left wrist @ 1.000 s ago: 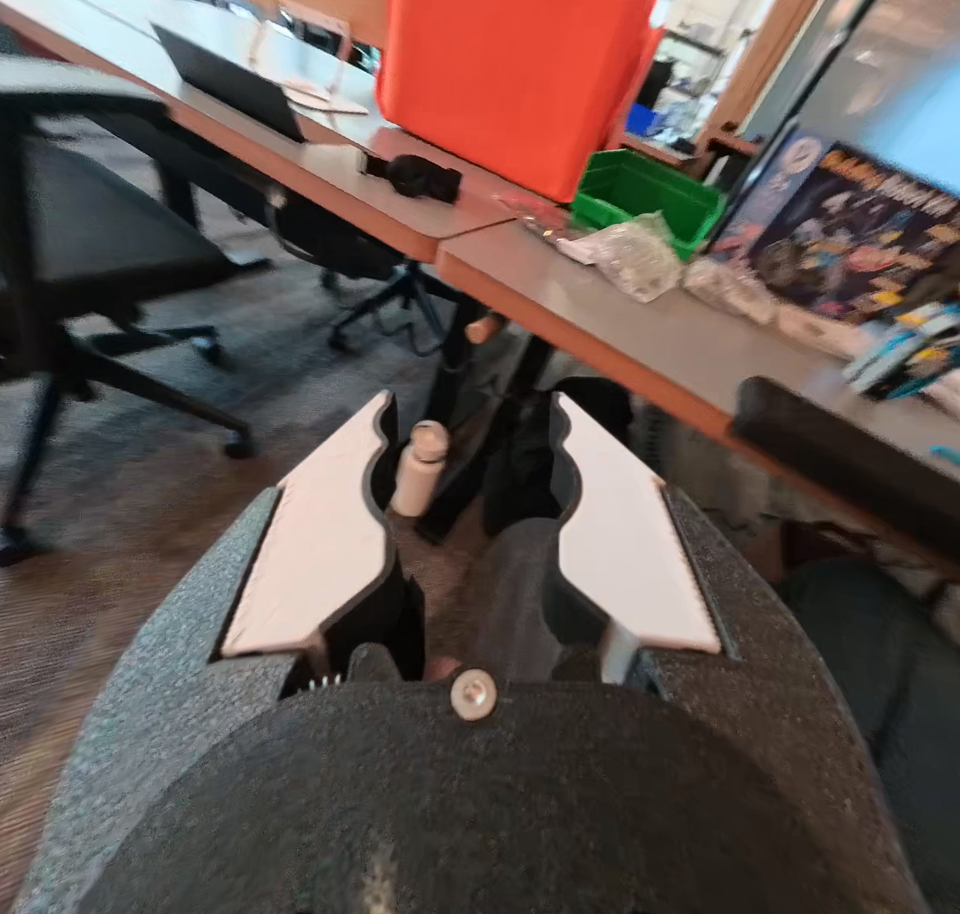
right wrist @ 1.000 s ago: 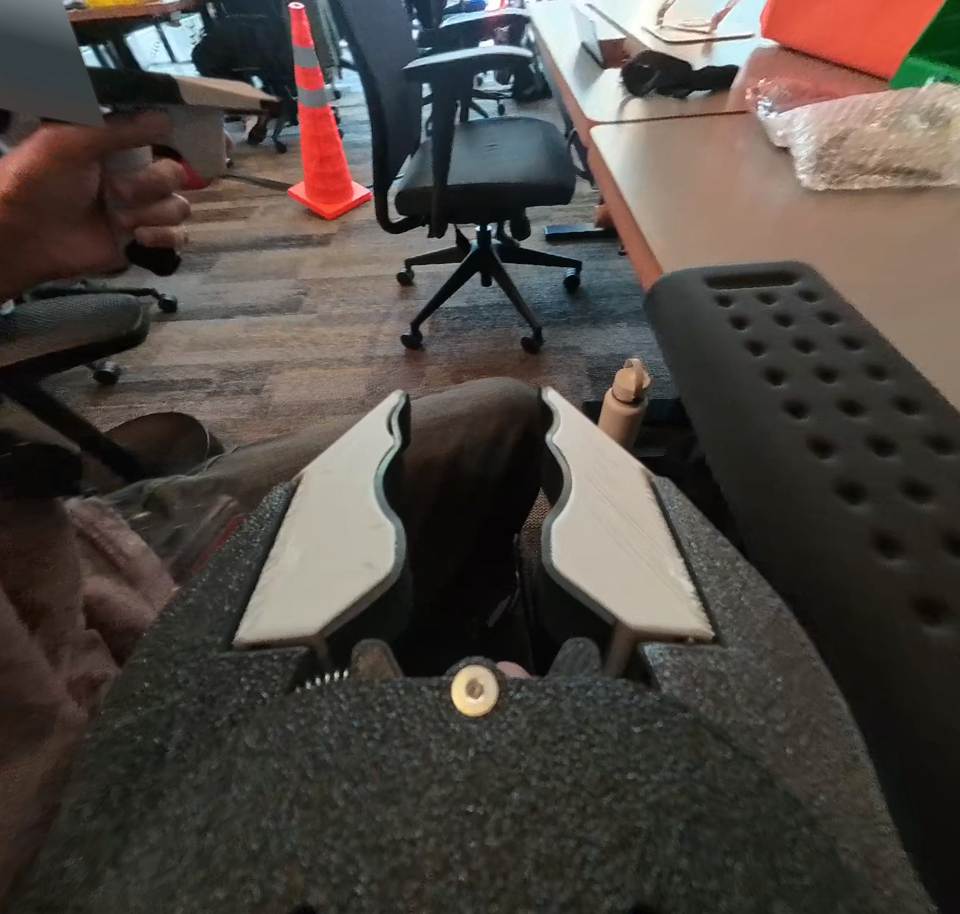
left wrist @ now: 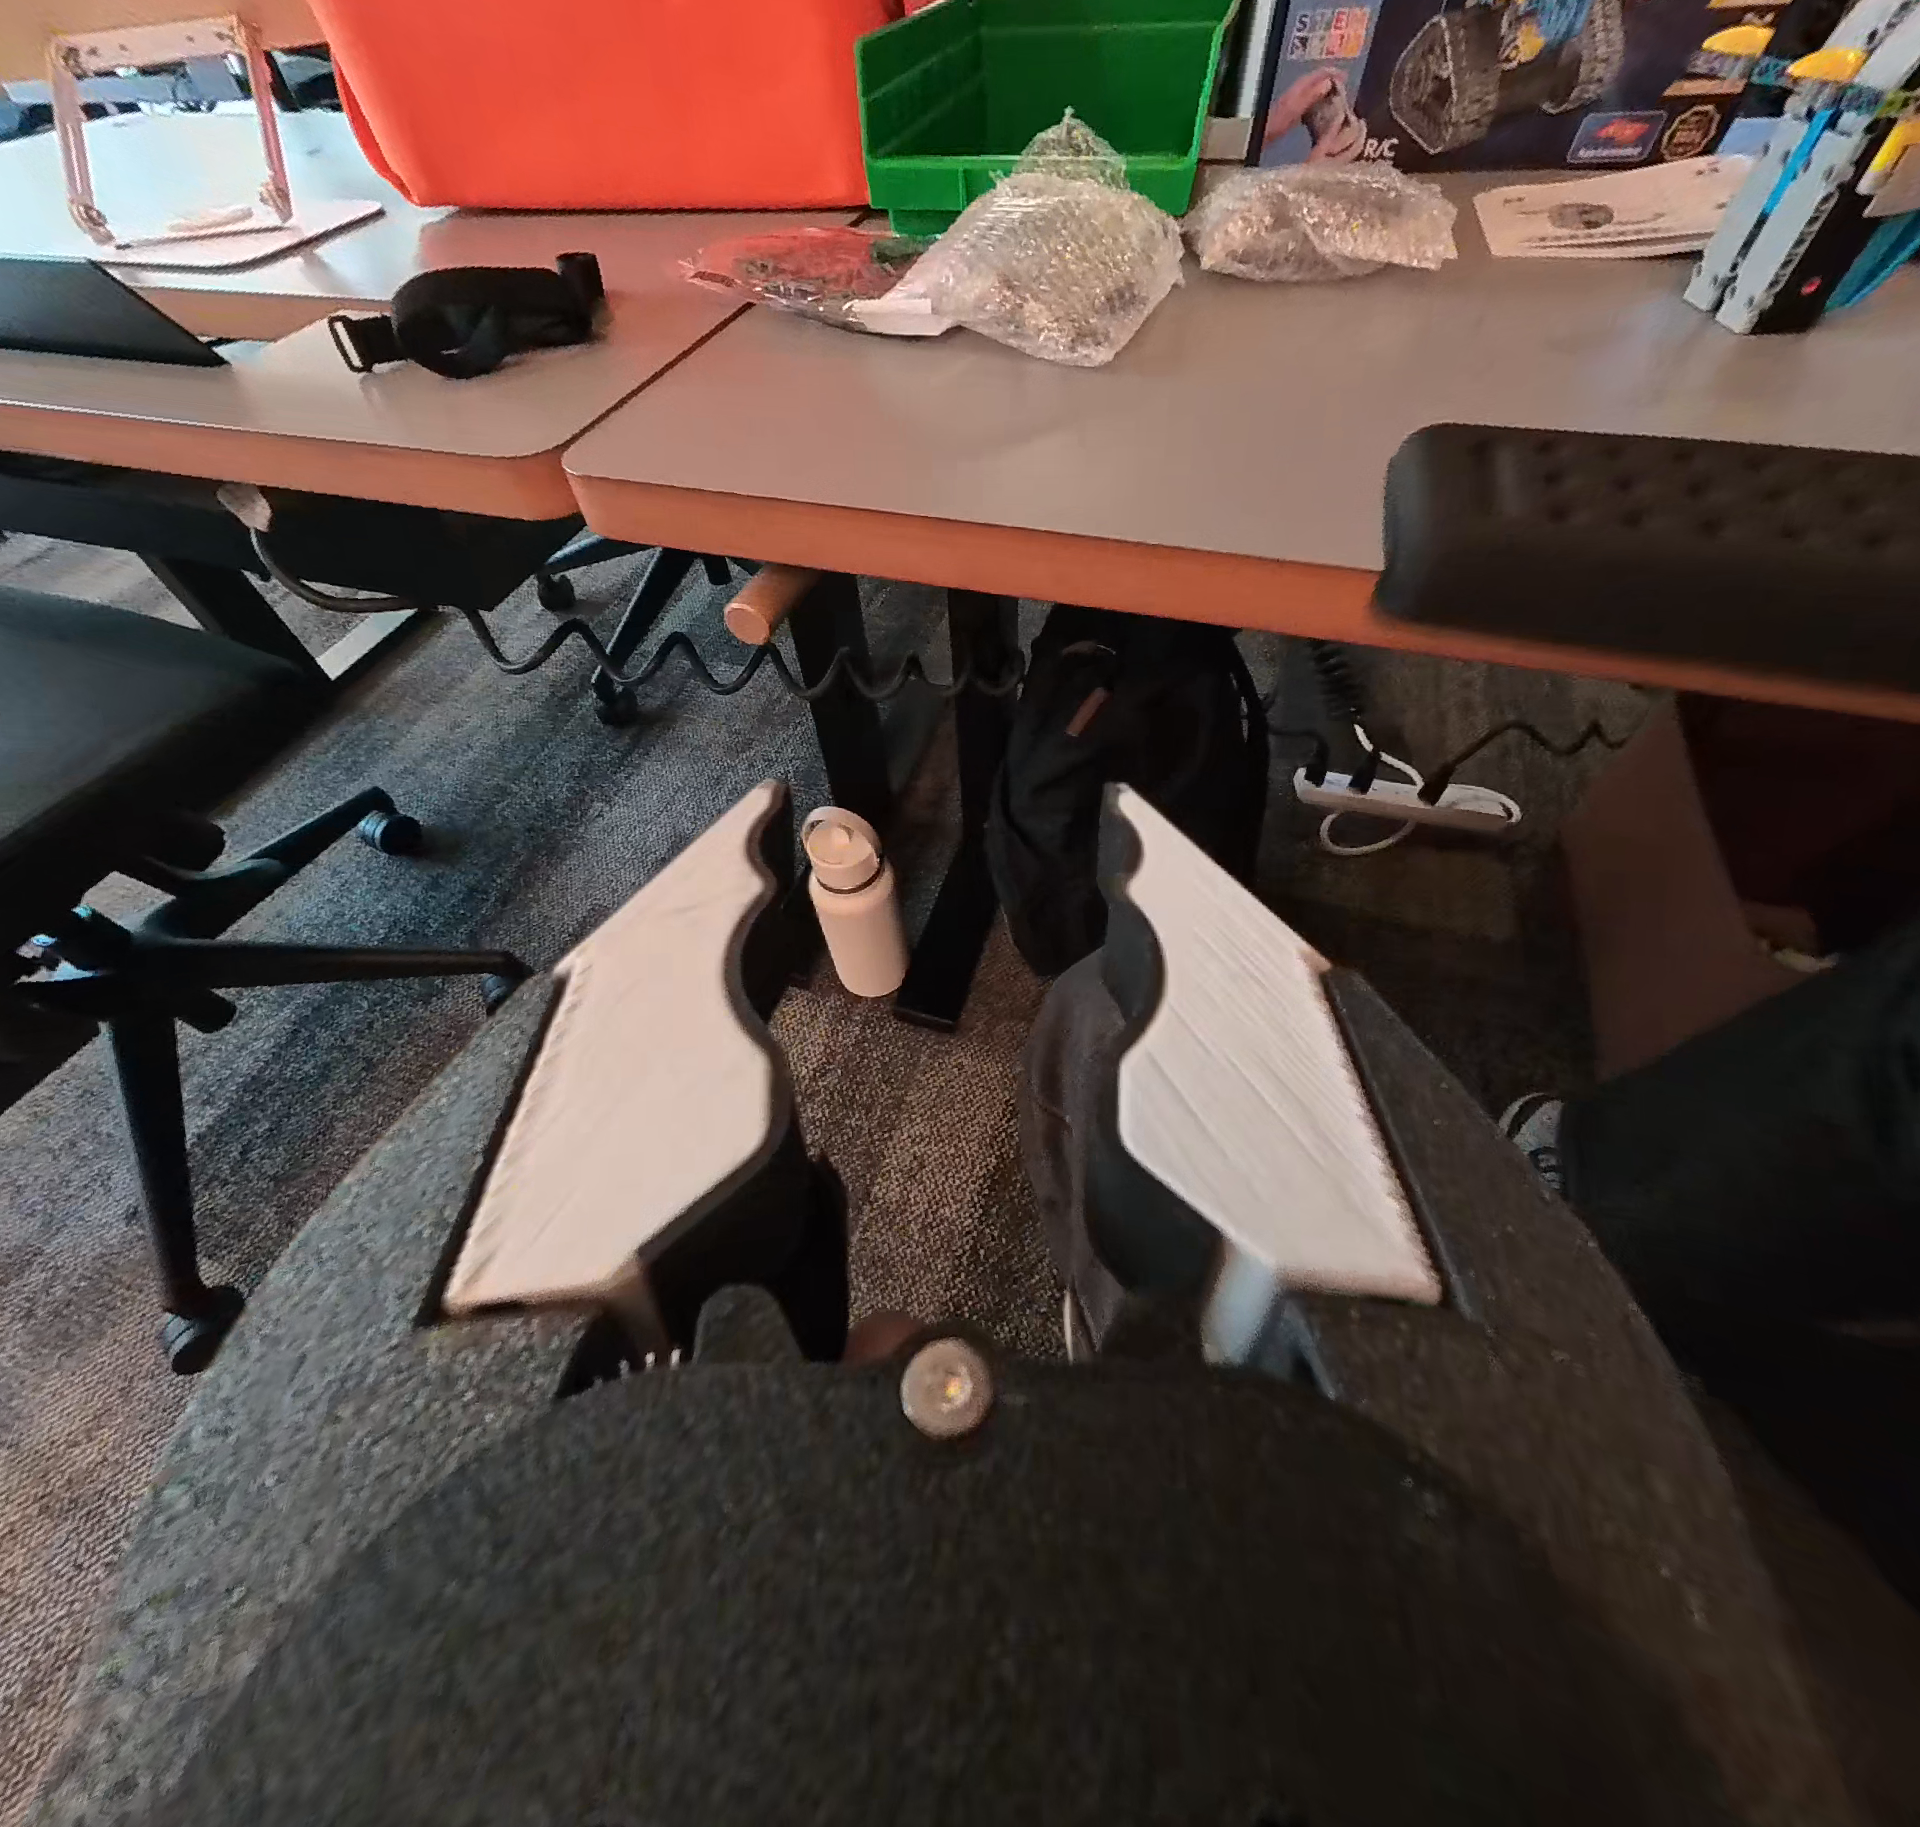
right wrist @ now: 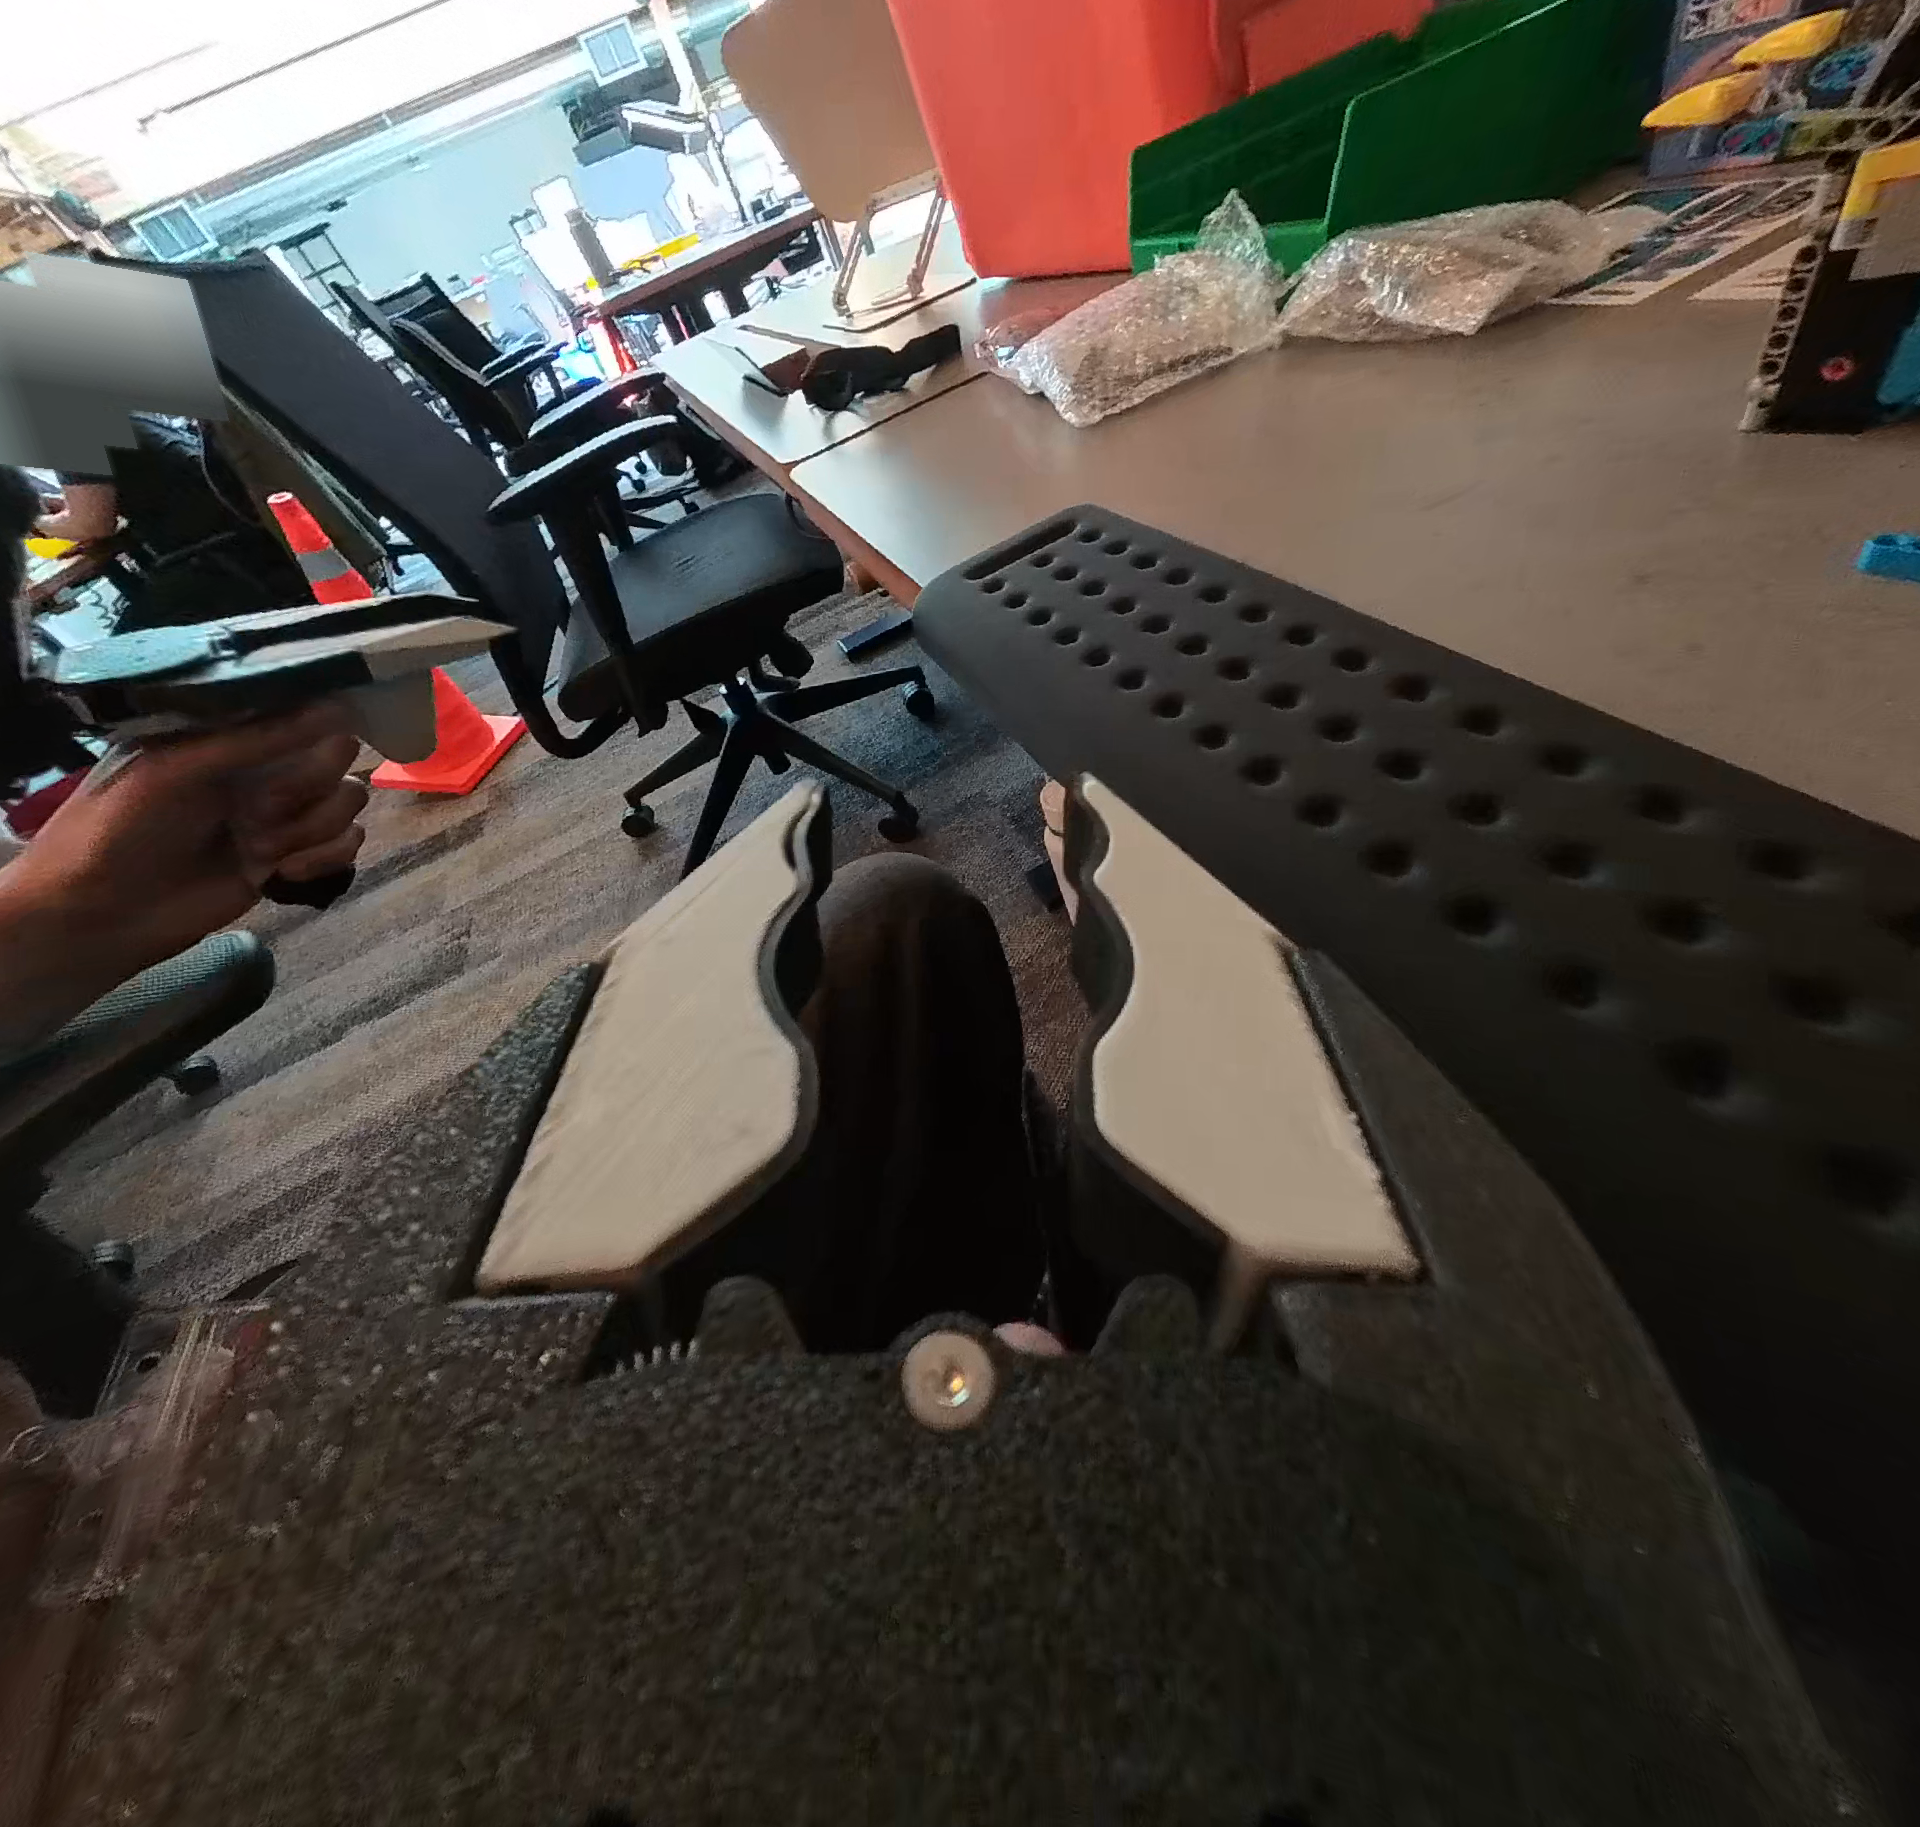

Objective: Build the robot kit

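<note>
My left gripper (left wrist: 943, 821) is open and empty, held below the edge of a grey table (left wrist: 1091, 427), pointing under it at a white bottle (left wrist: 857, 904) and a black backpack (left wrist: 1122, 738) on the carpet. My right gripper (right wrist: 945, 821) is open and empty, above a person's dark-clothed knee (right wrist: 914, 998), beside a black perforated armrest (right wrist: 1455, 790). The left gripper also shows in the right wrist view (right wrist: 457, 639), held in a hand at the left. On the table lie bubble-wrap bags (left wrist: 1049, 265), a green bin (left wrist: 1049, 84) and a brick-built model (left wrist: 1808, 198).
An orange divider (left wrist: 603, 42), a toy box (left wrist: 1558, 32), a black strap bundle (left wrist: 478, 312) and a laptop stand (left wrist: 166, 136) sit on the tables. Office chairs (right wrist: 665, 572) and an orange cone (right wrist: 447, 728) stand on the floor. A power strip (left wrist: 1403, 801) lies under the table. There is about 35 centimetres between the tips of the two grippers.
Both grippers have risen and turned toward the table, so the tabletop shows more fully. Both stay open and empty. The left gripper now appears level in the right wrist view.
</note>
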Tool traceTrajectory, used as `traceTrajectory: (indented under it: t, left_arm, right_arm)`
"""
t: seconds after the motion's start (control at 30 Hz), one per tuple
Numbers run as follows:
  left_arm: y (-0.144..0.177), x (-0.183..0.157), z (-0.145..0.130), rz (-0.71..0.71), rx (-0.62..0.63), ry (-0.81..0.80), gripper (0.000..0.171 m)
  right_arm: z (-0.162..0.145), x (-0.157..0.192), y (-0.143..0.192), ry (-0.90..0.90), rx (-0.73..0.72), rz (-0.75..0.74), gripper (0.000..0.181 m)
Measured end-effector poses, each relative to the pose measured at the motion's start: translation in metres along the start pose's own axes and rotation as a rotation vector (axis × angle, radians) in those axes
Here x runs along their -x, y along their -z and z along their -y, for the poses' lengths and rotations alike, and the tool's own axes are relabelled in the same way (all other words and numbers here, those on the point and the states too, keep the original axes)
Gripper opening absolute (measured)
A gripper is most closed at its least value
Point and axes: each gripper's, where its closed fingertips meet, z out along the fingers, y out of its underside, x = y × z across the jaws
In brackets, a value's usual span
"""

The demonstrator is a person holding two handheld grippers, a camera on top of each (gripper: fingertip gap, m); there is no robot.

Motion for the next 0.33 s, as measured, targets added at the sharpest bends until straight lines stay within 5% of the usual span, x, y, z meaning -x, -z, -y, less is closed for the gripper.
traceTrajectory:
  t: [0.33]
  left_arm:
    - [-0.0018, -0.0016, -0.0096, -0.089, 0.056, 0.17, 0.059]
  right_arm:
    - [-0.0072, -0.0059, -0.0033, 0.027, 0.032, -0.043, 0.043]
